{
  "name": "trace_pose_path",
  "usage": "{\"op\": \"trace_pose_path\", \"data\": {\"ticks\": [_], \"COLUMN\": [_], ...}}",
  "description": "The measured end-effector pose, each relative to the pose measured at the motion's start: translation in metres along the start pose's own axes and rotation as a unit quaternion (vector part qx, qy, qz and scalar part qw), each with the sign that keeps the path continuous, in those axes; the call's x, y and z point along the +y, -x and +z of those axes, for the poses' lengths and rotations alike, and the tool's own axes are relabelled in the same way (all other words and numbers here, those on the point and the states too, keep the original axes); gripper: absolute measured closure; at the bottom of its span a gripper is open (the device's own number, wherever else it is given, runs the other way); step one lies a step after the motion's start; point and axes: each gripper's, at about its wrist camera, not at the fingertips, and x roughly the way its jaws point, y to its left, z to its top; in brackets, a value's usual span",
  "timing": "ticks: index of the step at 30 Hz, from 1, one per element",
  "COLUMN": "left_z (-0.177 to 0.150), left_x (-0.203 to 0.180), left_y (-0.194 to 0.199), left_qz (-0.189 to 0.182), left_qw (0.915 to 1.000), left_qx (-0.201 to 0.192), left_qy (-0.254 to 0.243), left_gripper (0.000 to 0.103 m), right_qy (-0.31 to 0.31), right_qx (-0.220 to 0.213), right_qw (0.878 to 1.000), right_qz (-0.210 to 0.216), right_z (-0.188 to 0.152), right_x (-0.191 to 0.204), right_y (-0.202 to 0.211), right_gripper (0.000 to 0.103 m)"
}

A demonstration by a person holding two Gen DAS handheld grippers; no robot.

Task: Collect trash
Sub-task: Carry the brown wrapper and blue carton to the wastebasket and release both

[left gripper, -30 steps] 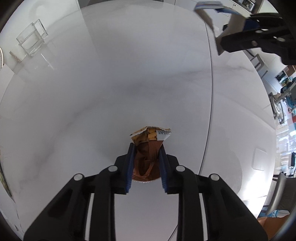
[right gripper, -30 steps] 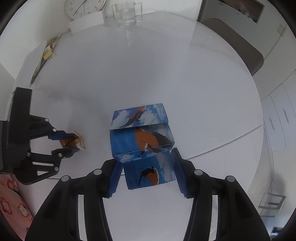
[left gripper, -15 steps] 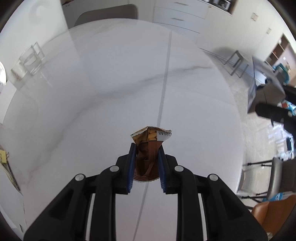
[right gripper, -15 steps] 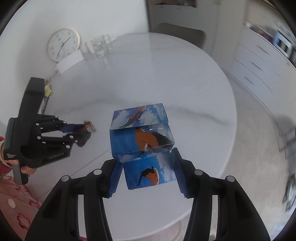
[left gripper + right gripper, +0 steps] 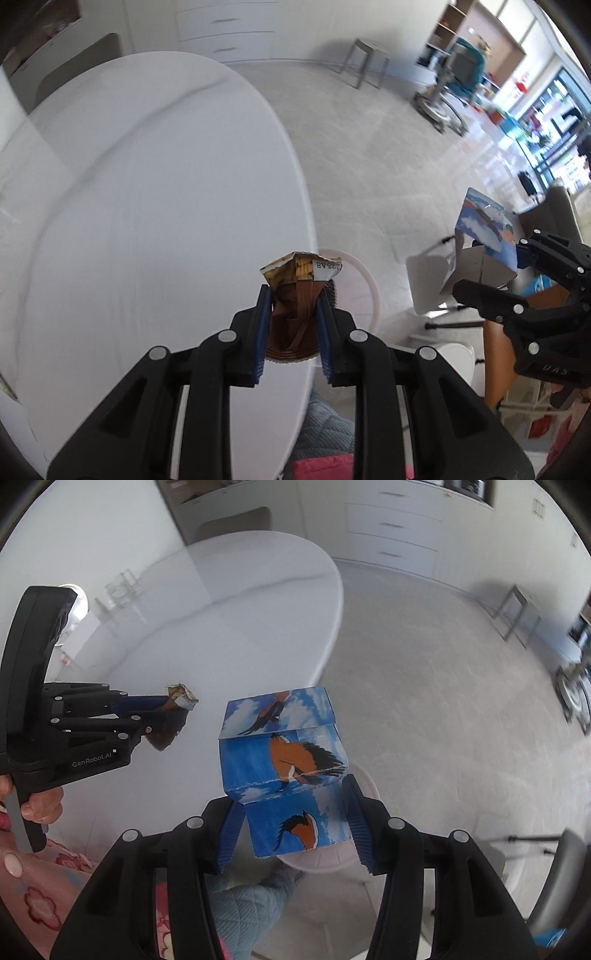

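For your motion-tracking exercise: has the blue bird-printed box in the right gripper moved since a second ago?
Yes. The blue box was over the white table; it now hangs past the table's edge, over the floor.

both grippers now hang at the rim of the round white marble table (image 5: 147, 221) rather than over its middle. beyond the tips of the left gripper (image 5: 291, 306), the crumpled brown and gold snack wrapper (image 5: 295, 295) now has a round white bin rim (image 5: 364, 284) just past it instead of bare tabletop. the right gripper (image 5: 293, 812), with the blue cardboard box printed with orange birds (image 5: 284, 753) between its jaws, now sits over that same white rim (image 5: 364, 779) and grey floor (image 5: 443, 686). in the left wrist view the right gripper (image 5: 491, 266) has dropped from the upper right to the lower right of the jaws. the glass container no longer shows there.
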Motion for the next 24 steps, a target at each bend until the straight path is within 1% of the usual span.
{"op": "trace_pose_path", "data": {"ticks": [4,6,7,10,11,13,15,17,18,21,24], "left_z": [-0.001,0.005,0.006,0.009,0.01,0.01,0.011,0.013,0.014,0.015,0.014], "left_x": [-0.036,-0.051,-0.058,-0.072,-0.077,-0.08,-0.082,-0.079,-0.076,-0.063,-0.051], "left_y": [-0.022,-0.037,-0.044,-0.058,-0.058,-0.053,-0.045,-0.039,-0.036,-0.025,-0.014], "left_qz": [-0.015,-0.023,-0.028,-0.02,-0.02,-0.013,-0.001,0.0,0.003,0.012,0.027], "left_qw": [0.9994,0.9985,0.9979,0.9972,0.9972,0.9975,0.9982,0.9985,0.9988,0.9991,0.9993], "left_qx": [0.019,0.035,0.044,0.056,0.054,0.044,0.029,0.024,0.023,0.022,0.009], "left_qy": [-0.026,-0.036,-0.04,-0.044,-0.048,-0.053,-0.053,-0.049,-0.044,-0.033,-0.022], "left_gripper": [0.079,0.078,0.073,0.059,0.057,0.039,0.031,0.03,0.029,0.029,0.027], "right_qy": [-0.032,-0.042,-0.047,-0.05,-0.051,-0.053,-0.053,-0.049,-0.047,-0.037,-0.029], "right_qx": [0.008,0.011,0.012,0.014,0.014,0.012,0.012,0.01,0.009,0.008,0.01], "right_qw": [0.999,0.999,0.999,0.998,0.998,0.998,0.998,0.999,0.999,0.999,1.0], "right_qz": [-0.018,-0.02,-0.022,-0.025,-0.025,-0.02,-0.017,-0.015,-0.013,-0.01,0.004], "right_z": [-0.025,-0.028,-0.031,-0.033,-0.033,-0.032,-0.031,-0.03,-0.037,-0.035,-0.027], "right_x": [-0.024,-0.033,-0.039,-0.047,-0.05,-0.054,-0.058,-0.061,-0.057,-0.052,-0.047], "right_y": [-0.001,-0.002,-0.004,-0.006,-0.007,-0.01,-0.012,-0.014,-0.01,-0.016,-0.03], "right_gripper": [0.051,0.051,0.051,0.051,0.051,0.051,0.051,0.051,0.051,0.051,0.051]}}
